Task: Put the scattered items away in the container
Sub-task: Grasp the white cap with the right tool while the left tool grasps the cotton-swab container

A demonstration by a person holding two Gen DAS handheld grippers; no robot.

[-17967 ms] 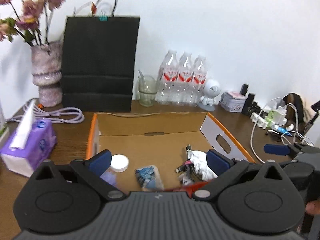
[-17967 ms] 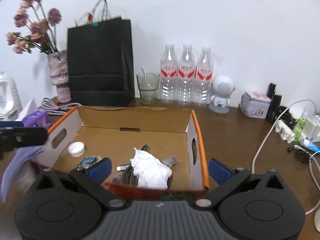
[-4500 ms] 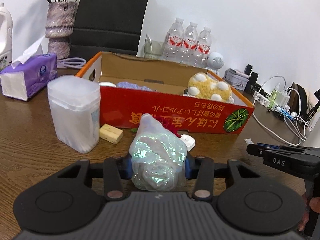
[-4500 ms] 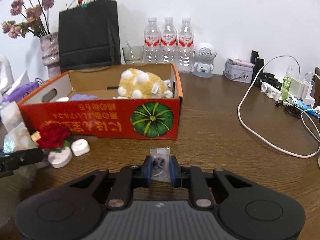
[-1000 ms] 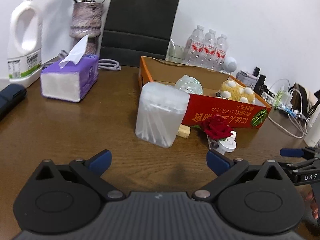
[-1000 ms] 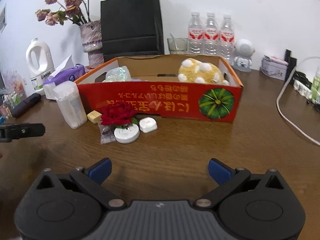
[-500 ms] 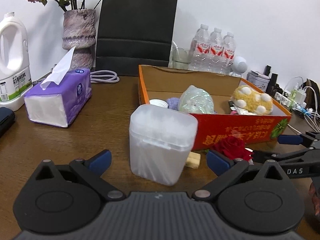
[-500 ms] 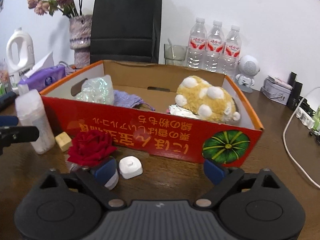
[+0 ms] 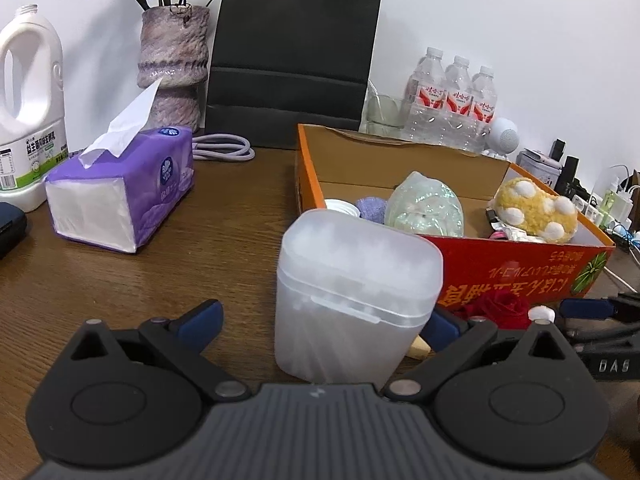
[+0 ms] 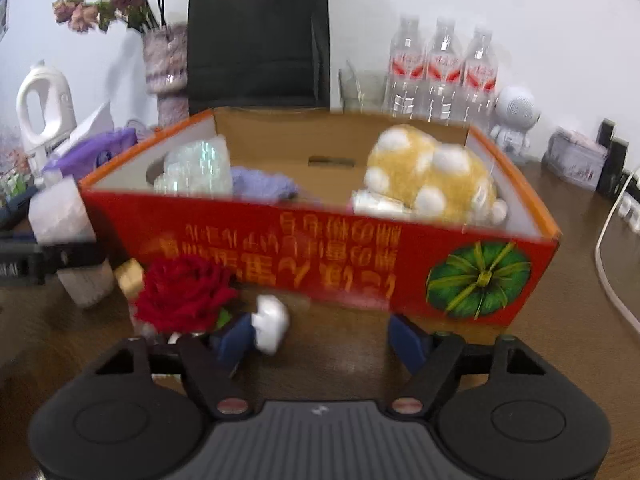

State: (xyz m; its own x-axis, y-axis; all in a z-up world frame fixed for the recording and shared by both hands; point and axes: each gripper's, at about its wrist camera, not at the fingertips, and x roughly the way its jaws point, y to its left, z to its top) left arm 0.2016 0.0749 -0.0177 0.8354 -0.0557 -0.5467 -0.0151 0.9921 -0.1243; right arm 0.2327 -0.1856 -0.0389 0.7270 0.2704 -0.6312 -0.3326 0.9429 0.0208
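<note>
**Swab box framed by the left tongs, rose beside the closing right tongs**

Where the frosted swab box stood upright on the brown wooden table, it was framed by the left gripper, whose blue pads were spread wide on either side of it without pressing on it. Just behind it the red cardboard box was seen, already holding an iridescent bag, a yellow plush toy, a purple cloth and a white lid.

In front of the box's printed wall a red rose and a small white block were found, both near the left finger of the right gripper. Its jaws were closing, with only bare table seen between the pads; the rose lay outside them and the block just at the left pad.

Behind the box a white wall was seen, with a black paper bag, a vase of dried flowers, three water bottles and a drinking glass along it. To the left a purple tissue pack and a white jug were placed.

Much of the right wrist view was smeared by motion, so the print on the box could not be read there. A small tan block was largely hidden behind the swab box in the left view, and the rose's base was covered by the right gripper's finger.

Only in the right view was the green pumpkin print shown whole; only in the left view was the coiled lilac cable seen, with the right gripper's fingers at the frame's right edge.
</note>
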